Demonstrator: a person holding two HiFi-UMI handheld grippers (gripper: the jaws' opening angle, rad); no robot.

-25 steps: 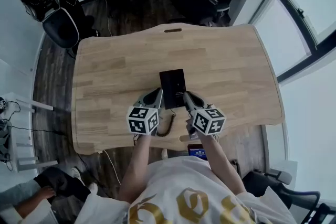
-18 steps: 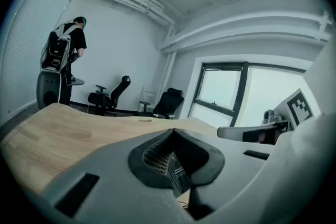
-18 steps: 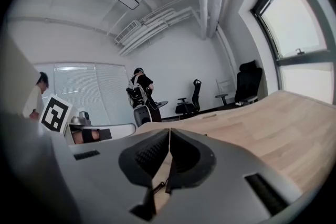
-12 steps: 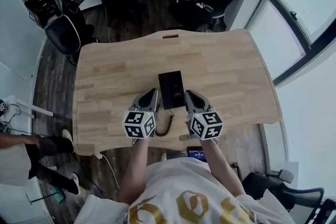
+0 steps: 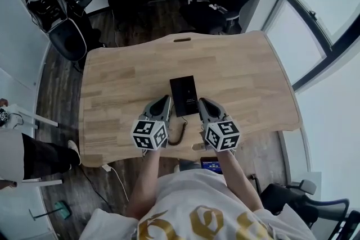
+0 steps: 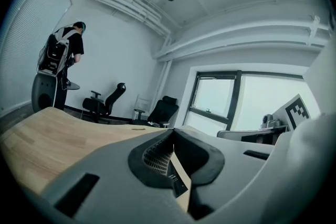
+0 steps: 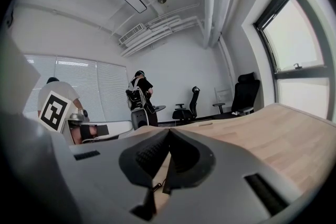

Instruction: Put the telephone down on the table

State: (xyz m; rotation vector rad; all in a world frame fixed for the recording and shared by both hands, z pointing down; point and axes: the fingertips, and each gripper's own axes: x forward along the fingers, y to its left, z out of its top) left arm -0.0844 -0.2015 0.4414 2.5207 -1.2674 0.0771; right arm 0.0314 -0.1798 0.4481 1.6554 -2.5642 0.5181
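The flat black rectangular plastic telephone (image 5: 184, 95) lies on the pale wooden table (image 5: 124, 76), near the middle of its front edge. Its coiled cord (image 5: 179, 135) trails toward that edge. The left gripper (image 5: 166, 100) and right gripper (image 5: 201, 103) flank its near end, both clenched and empty. It looks rigid, light and slick, so it is best pinched across its long sides.

The table (image 5: 124, 81) is pale matt wood, grain visible. The telephone (image 5: 184, 95) is smooth black; the left gripper (image 6: 172, 132) and right gripper (image 7: 168, 131) are matt grey with ribbed black pads (image 6: 156, 157).
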